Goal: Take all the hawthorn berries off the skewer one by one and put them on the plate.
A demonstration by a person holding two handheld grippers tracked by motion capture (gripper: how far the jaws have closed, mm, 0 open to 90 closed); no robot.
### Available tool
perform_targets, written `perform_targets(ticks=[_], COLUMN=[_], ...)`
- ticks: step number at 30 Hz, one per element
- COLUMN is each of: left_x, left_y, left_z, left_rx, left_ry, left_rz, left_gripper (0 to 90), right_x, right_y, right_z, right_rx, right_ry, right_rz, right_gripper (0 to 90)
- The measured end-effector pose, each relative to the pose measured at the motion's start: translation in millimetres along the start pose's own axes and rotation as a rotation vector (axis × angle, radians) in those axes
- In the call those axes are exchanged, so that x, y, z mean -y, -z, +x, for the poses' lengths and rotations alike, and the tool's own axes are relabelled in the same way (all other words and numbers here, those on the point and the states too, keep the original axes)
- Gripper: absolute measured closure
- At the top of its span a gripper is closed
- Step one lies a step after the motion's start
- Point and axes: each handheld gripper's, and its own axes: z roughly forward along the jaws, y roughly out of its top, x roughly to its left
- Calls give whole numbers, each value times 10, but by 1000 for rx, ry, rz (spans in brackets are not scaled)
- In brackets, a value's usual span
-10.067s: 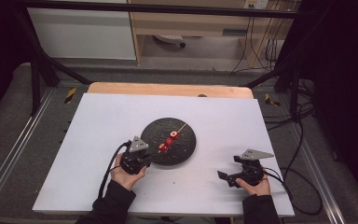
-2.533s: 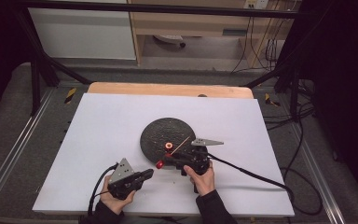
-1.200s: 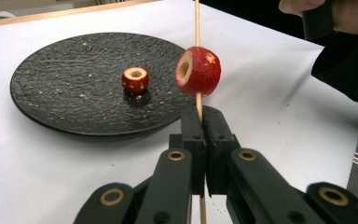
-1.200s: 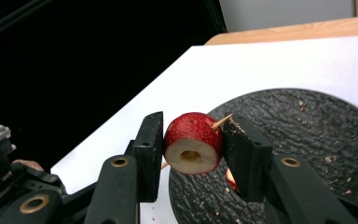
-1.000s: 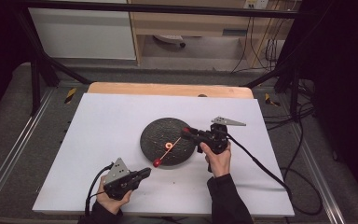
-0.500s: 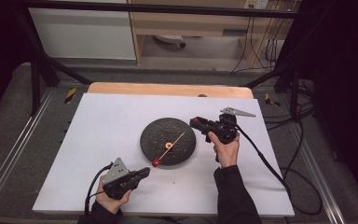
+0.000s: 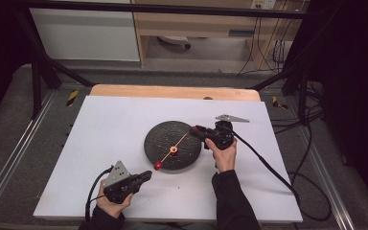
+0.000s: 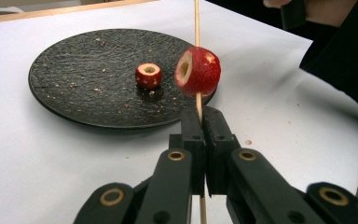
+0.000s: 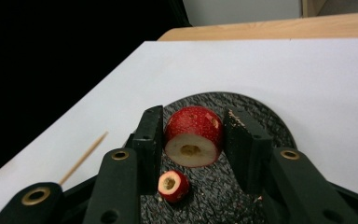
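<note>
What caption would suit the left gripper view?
Left gripper clamps a wooden skewer threaded through a cored red fruit, by a black plate.

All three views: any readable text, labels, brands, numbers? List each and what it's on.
No readable text anywhere.
Black plate: plain, crumbs only.
Left hand-held gripper, shut on the skewer: no label or brand mark visible.
Right hand-held gripper, shut on the red fruit: no label visible.
Yellow-black tape on the floor: stripes, no lettering.
</note>
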Motion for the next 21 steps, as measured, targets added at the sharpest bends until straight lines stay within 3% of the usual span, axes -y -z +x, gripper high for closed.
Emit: perform_targets(ticks=[13, 21], left_x=[5, 7], left_y=[-3, -10], left_z=[12, 12], left_rx=[-4, -4], left_ry=[1, 2], left_rz=[2, 6], left_gripper=[881, 881], right_x=[391, 515], right_y=[-384, -479], right_z=[-23, -51], right_rx=[29, 64], right_ry=[14, 39], right_rz=[105, 157], right_gripper=[598, 596])
